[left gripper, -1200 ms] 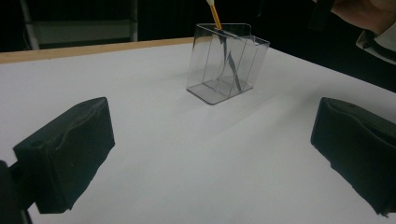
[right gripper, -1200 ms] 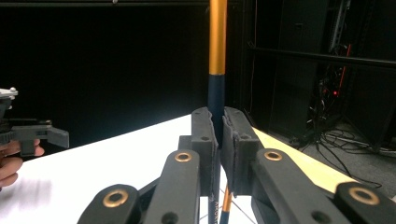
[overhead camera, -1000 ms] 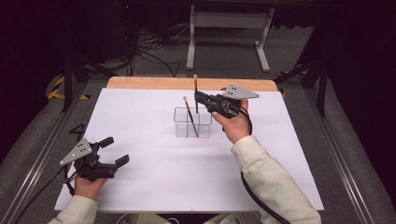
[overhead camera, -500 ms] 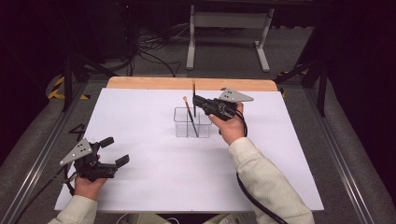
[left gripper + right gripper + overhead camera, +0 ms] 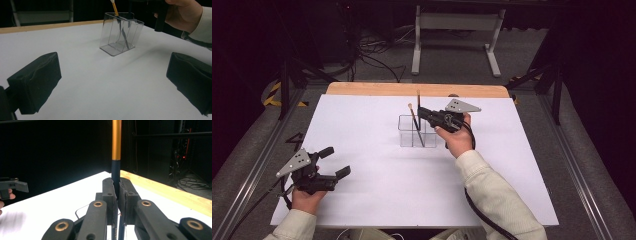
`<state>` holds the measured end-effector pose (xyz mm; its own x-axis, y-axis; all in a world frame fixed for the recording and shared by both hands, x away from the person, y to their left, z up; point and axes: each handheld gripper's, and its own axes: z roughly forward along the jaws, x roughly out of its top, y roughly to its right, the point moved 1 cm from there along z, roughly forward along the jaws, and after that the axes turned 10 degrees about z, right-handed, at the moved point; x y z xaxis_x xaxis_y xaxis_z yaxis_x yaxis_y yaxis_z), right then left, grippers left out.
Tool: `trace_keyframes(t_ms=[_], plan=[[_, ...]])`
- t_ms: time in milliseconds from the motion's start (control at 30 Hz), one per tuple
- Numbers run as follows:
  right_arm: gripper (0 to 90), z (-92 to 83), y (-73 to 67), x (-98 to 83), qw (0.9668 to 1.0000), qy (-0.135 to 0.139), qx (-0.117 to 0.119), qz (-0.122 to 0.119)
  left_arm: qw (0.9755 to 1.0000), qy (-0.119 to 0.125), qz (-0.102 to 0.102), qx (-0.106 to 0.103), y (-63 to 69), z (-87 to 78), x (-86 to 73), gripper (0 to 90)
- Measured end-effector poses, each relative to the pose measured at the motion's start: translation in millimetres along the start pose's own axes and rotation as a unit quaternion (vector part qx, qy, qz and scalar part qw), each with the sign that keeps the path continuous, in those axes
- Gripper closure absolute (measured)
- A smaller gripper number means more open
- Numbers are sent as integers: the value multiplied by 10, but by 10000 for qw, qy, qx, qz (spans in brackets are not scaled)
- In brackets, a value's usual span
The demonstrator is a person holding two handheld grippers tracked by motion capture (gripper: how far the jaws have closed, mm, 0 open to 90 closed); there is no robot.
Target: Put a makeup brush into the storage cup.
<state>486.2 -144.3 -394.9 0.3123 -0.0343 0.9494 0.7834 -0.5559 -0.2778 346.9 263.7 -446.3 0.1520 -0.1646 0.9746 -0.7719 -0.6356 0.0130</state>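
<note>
A clear divided holder (image 5: 417,131) stands upright on the white sheet, a little behind its middle; in the left gripper view the holder (image 5: 121,33) is straight ahead. One thin brush (image 5: 413,120) with a pale tip leans inside it. My right gripper (image 5: 422,112) hovers at the holder's right rim, shut on a second brush (image 5: 418,99) held upright. The right gripper view shows the jaws (image 5: 117,187) pinching that brush's dark shaft below its gold upper part (image 5: 116,145). My left gripper (image 5: 337,161) rests at the front left, open, with nothing between its pads (image 5: 37,82).
The white sheet (image 5: 362,120) covers most of the table, with a wooden strip (image 5: 412,89) along the far edge. Beyond it stand a metal frame (image 5: 457,22) and floor cables (image 5: 372,55). Rails run along both sides.
My right gripper has sunk a little with the upright brush, bringing its lower end down into the holder. The left gripper has stayed where it was.
</note>
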Motion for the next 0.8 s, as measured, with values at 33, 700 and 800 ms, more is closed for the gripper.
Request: trace_keyframes(t_ms=[33, 700, 800], plan=[[839, 5, 1, -14, 10000, -6, 19, 18, 10000, -1, -2, 0, 0, 0, 0, 1], [839, 15, 42, -157, 9996, -163, -6, 216, 10000, -6, 18, -3, -4, 3, 2, 1], [839, 8, 50, -175, 9996, -169, -9, 244, 10000, 2, 25, -5, -3, 8, 4, 1]])
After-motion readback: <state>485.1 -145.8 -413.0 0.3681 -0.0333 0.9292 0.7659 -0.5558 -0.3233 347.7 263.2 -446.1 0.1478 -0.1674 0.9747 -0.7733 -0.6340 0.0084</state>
